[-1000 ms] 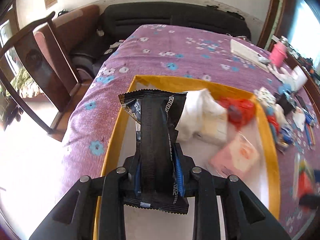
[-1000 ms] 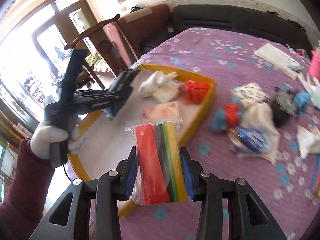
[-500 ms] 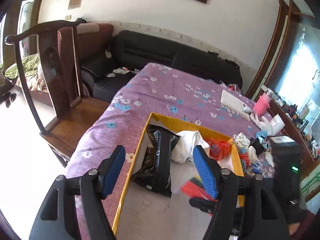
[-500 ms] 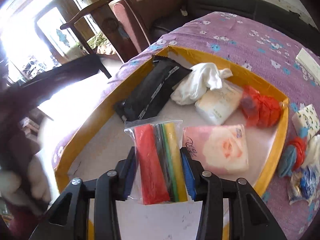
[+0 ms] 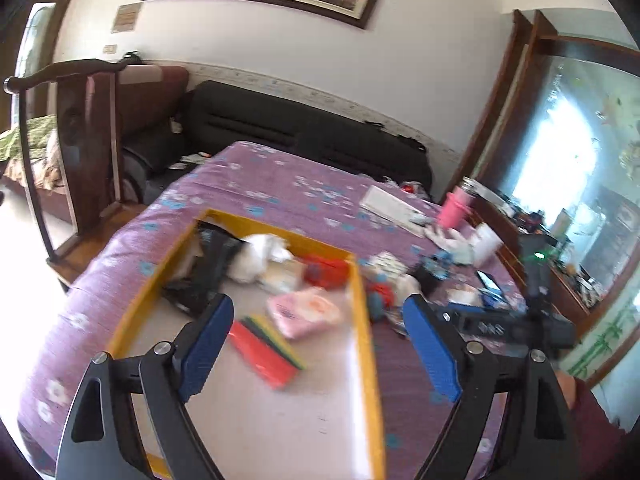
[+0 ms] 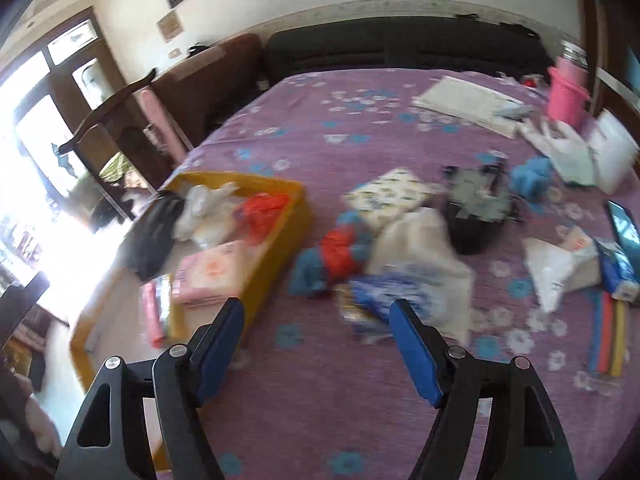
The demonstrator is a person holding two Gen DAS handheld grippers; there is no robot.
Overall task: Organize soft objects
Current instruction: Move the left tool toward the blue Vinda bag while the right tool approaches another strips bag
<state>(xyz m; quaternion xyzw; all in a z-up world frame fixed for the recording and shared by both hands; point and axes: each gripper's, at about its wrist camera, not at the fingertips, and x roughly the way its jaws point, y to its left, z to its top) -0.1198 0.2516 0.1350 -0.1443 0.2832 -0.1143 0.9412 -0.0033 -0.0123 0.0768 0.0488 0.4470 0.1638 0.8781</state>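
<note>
Both grippers are spread wide and hold nothing: the left gripper (image 5: 316,344) and the right gripper (image 6: 316,344). The bag of colored strips (image 5: 264,346) lies in the yellow tray (image 5: 362,308), in the middle of the left view, beside the pink tissue pack (image 5: 304,312).

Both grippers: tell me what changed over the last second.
The left gripper dropped the black packet into the yellow tray and pulled back, open. The right gripper released the bag of coloured strips there and swung toward the pile on the purple cloth. The pink tissue pack stayed put.
</note>
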